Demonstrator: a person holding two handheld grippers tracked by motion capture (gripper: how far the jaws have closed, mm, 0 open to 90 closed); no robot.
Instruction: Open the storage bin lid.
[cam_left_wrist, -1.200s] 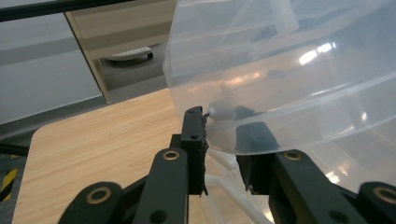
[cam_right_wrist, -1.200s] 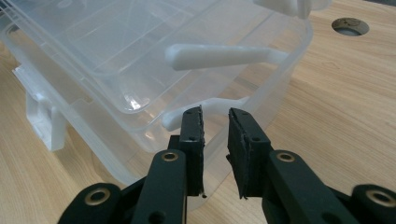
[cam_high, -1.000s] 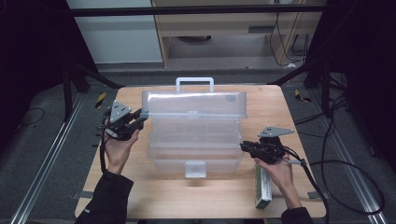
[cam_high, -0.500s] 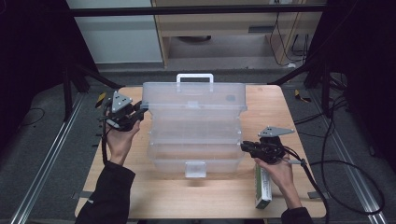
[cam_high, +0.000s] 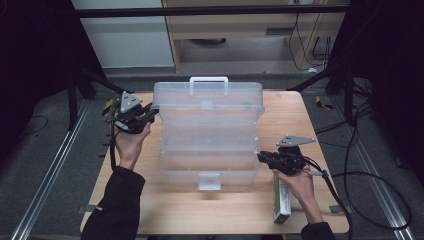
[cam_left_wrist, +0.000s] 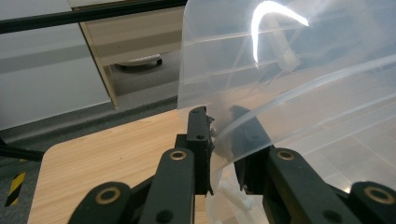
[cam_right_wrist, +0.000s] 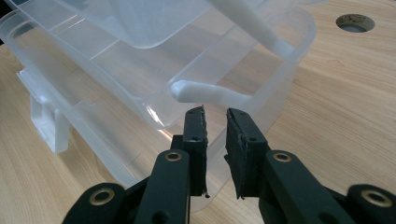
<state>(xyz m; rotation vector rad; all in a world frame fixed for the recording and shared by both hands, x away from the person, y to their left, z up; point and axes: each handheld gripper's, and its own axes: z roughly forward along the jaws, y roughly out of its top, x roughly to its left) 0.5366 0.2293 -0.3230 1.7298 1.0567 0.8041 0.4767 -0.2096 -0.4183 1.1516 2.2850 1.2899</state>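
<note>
A clear plastic organiser box (cam_high: 207, 135) stands in the middle of the wooden worktop (cam_high: 170, 212), opened out so that its tiers step up from the near side to the far side. Its lid (cam_high: 207, 95) is raised at the far side, with the white carry handle (cam_high: 208, 80) at the top edge and a small white latch (cam_high: 209, 181) on the near front wall.

The left gripper (cam_high: 150, 111) is at the far left corner of the box. In the left gripper view, the left gripper (cam_left_wrist: 223, 140) has its jaws closed on the corner edge of the clear lid (cam_left_wrist: 289, 70): one jaw sits outside the plastic and the other shows through it from behind, so the lid's edge is pinched between them. These jaws have just been closing a little, with the lid between them.

The right gripper (cam_high: 261, 157) is at the near right corner of the box, level with the lower tray. In the right gripper view, the right gripper (cam_right_wrist: 215, 116) has its jaws only narrowly apart, with a clear gap between them and nothing in that gap; their tips sit just beside a white hinge arm (cam_right_wrist: 205, 92) on the tray wall (cam_right_wrist: 116, 84), and I cannot tell whether they touch it.

A green and white carton (cam_high: 281, 200) lies on the worktop at the near right, partly under the person's right hand (cam_high: 295, 177)
</note>
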